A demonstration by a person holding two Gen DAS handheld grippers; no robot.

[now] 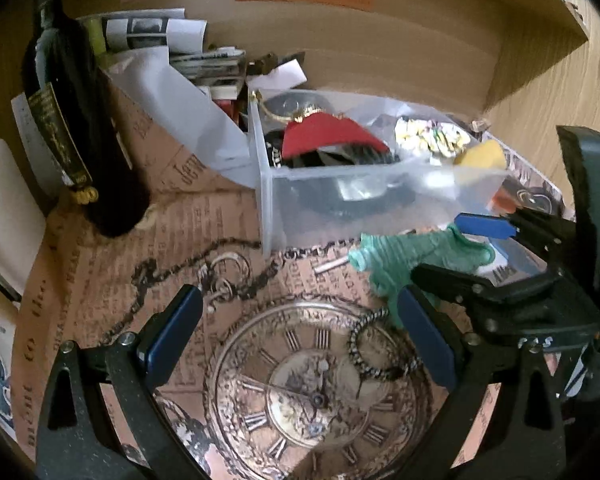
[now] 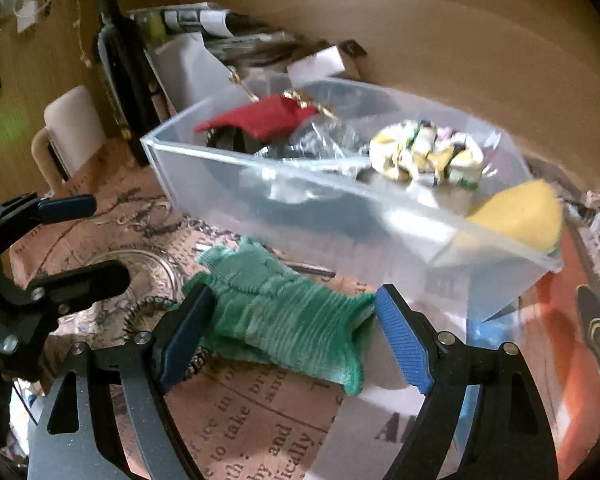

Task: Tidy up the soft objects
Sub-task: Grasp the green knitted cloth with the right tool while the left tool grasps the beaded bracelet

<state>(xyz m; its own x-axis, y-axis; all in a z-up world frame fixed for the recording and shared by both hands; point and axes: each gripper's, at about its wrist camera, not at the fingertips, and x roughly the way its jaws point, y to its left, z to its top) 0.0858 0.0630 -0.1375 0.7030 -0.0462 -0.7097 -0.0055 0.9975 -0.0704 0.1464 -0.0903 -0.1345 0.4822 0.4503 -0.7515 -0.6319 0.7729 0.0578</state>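
Observation:
A green knitted cloth [image 2: 284, 316] lies on the printed table cover, between the blue fingers of my right gripper [image 2: 296, 336]; the jaws stand wide on either side of it, not closed. It also shows in the left wrist view [image 1: 404, 256], with the right gripper [image 1: 444, 252] around it. A clear plastic bin [image 2: 380, 216] behind it holds a red cloth [image 2: 260, 120], a patterned scrunchie [image 2: 428, 156] and a yellow sponge [image 2: 520, 212]. My left gripper [image 1: 300, 336] is open and empty over the printed clock face.
A dark wine bottle [image 1: 80, 120] stands at the left. Papers and a white sheet [image 1: 172, 92] are piled behind the bin [image 1: 340, 192]. A beaded ring [image 1: 376, 352] lies on the clock print. A wooden wall lies behind.

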